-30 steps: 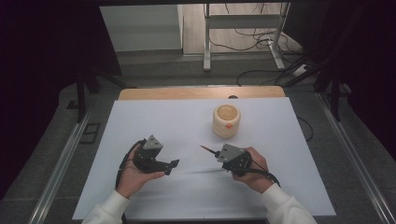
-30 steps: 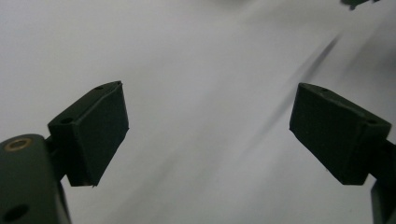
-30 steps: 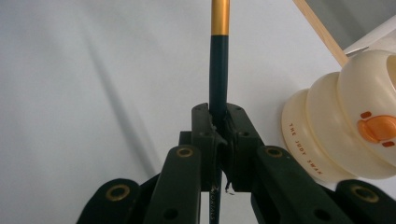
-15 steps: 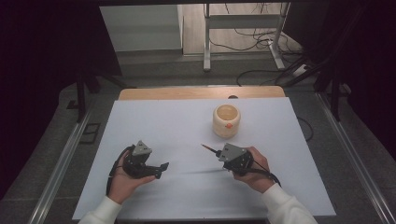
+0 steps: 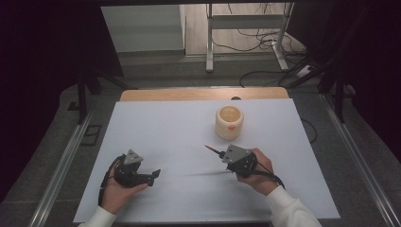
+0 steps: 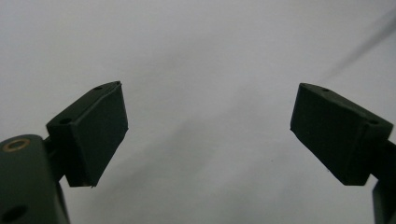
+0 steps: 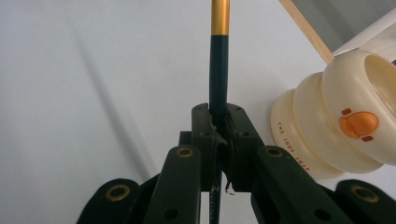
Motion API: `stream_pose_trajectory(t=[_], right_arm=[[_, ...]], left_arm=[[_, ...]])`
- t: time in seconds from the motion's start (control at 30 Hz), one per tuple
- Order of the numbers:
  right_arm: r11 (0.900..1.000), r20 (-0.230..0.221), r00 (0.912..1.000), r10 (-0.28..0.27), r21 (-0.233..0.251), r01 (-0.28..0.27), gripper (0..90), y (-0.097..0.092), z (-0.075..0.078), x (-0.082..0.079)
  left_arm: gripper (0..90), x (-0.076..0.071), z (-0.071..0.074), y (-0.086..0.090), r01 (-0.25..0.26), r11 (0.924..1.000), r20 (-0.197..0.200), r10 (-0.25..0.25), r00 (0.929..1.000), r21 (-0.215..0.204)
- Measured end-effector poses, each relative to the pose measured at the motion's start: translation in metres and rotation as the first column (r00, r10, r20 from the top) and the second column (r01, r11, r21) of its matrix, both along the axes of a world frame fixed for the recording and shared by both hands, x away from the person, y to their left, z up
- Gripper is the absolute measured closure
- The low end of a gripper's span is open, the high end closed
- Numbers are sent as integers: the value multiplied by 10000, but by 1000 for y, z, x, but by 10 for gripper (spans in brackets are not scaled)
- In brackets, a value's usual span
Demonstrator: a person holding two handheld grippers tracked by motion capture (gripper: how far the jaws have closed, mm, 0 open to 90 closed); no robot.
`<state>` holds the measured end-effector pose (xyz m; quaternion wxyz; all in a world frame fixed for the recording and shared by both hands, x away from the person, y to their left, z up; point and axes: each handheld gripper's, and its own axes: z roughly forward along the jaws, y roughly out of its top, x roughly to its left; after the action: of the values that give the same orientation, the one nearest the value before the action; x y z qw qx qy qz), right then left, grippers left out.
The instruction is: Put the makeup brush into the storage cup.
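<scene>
Right gripper view: right gripper (image 7: 219,135) fingers clamp pencil (image 7: 218,74), probably; left gripper (image 6: 208,135) fingers apart, empty.

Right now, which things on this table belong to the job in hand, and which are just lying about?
In the job:
- dark green pencil with a gold band, clamped in the right hand-held gripper
- cream ribbed plastic cup with an orange button

Just there:
- open left hand-held gripper
- white table sheet
</scene>
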<state>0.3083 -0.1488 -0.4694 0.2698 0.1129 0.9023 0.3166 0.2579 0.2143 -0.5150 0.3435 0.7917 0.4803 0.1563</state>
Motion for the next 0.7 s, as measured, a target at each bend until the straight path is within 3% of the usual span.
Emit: stream_pose_trajectory(t=[0.4, 0.7], right_arm=[[9994, -69, 9998, -179, 309, 181, 839, -3, 3, 2], [9955, -168, 9994, -306, 893, 320, 839, -5, 7, 8]], left_arm=[[115, -3, -2, 5, -212, 9997, -20, 212, 9998, -96], [118, -2, -3, 3, -99, 9999, -105, 98, 9999, -43]])
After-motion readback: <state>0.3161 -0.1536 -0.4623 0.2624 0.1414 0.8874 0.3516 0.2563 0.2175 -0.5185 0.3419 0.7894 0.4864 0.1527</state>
